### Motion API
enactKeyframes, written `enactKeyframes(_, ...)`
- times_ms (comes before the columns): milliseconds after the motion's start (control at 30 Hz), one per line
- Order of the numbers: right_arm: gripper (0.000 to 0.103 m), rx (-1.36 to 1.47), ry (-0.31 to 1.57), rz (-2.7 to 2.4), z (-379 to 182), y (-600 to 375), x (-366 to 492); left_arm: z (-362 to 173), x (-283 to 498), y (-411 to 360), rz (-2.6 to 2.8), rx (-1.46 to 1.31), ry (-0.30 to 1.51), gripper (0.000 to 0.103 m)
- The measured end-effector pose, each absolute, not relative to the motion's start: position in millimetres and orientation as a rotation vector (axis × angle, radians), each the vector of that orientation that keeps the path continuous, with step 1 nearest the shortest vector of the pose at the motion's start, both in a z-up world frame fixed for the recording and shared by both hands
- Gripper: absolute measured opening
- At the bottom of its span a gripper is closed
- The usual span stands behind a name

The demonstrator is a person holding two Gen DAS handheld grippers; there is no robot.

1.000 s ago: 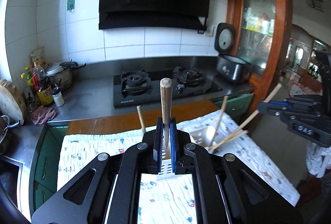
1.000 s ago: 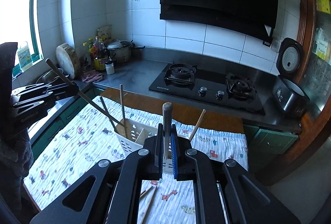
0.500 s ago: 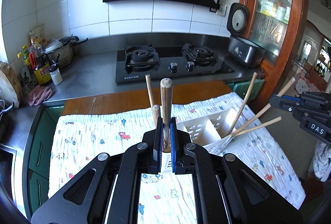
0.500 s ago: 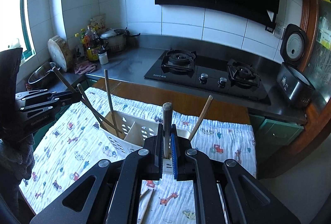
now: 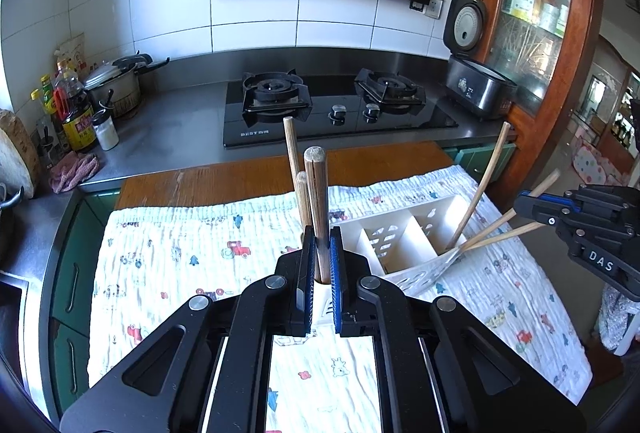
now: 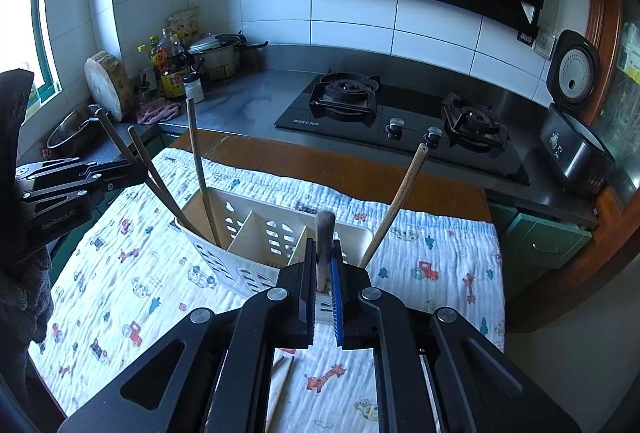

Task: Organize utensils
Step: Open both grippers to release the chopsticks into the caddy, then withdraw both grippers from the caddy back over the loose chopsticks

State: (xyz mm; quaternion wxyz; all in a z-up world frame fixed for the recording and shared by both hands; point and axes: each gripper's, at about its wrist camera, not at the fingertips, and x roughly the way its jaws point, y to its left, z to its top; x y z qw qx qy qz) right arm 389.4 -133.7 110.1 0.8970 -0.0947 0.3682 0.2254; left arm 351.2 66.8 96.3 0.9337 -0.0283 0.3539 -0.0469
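Observation:
A white slotted utensil holder [image 5: 404,237] with several compartments stands on the patterned cloth; it also shows in the right wrist view [image 6: 256,237]. My left gripper [image 5: 320,273] is shut on a pair of wooden chopsticks [image 5: 316,193], held upright over the holder's near end compartment. My right gripper [image 6: 324,277] is shut on a wooden chopstick [image 6: 324,237] over the holder's other end. More chopsticks [image 6: 200,169] lean in the compartments, and another wooden stick [image 6: 396,201] leans at the right.
A gas hob [image 5: 332,105] sits on the steel counter behind. Sauce bottles [image 5: 76,109], a pot [image 5: 116,81] and a rice cooker [image 5: 476,81] stand on the counter. Loose chopsticks [image 6: 280,389] lie on the cloth [image 6: 432,265] under my right gripper.
Both grippers have lowered toward the holder with their chopsticks, and the views have tilted down. Both grips are unchanged.

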Motion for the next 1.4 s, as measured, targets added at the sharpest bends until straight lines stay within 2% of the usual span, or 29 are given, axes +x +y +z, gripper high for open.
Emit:
enactKeyframes(200, 0.009, -0.195, 0.758, 0.472, 111.7, -134.4, 389.2, 95.8, 350.3, 67.1, -0.105, -0.068, 0.722, 0.008)
enactKeyframes(333, 0.019, -0.188, 0.729, 0.464, 118.8, -138.2, 383.7, 99.4, 344.0, 67.0, -0.112, -0.066, 0.711, 0.01)
enactKeyframes(467, 0.026, -0.188, 0.689, 0.457, 131.7, -142.8, 371.9, 104.5, 332.7, 65.6, -0.112, -0.062, 0.693, 0.018)
enactKeyframes(633, 0.04, -0.191, 0.638, 0.452, 145.1, -151.0, 347.9, 113.0, 310.4, 65.4, -0.118, -0.07, 0.664, 0.02)
enactKeyframes(700, 0.047, -0.198, 0.619, 0.448, 146.9, -154.5, 335.0, 115.8, 297.9, 64.8, -0.123, -0.069, 0.649, 0.028)
enactKeyframes(833, 0.053, -0.23, 0.604, 0.438, 144.4, -155.3, 311.0, 116.6, 271.4, 61.7, -0.135, -0.071, 0.627, 0.036)
enactKeyframes(1000, 0.062, -0.23, 0.607, 0.45, 131.2, -158.7, 283.3, 105.8, 237.2, 59.0, -0.148, -0.084, 0.622, 0.053)
enactKeyframes(1133, 0.068, -0.23, 0.62, 0.459, 116.0, -158.1, 266.0, 93.8, 213.5, 58.4, -0.152, -0.103, 0.622, 0.062)
enactKeyframes(1200, 0.073, -0.249, 0.624, 0.453, 106.2, -156.0, 256.5, 86.1, 201.9, 57.6, -0.145, -0.109, 0.623, 0.071)
enactKeyframes(1400, 0.08, -0.26, 0.643, 0.425, 75.6, -155.2, 233.4, 60.3, 177.9, 56.1, -0.122, -0.123, 0.644, 0.084)
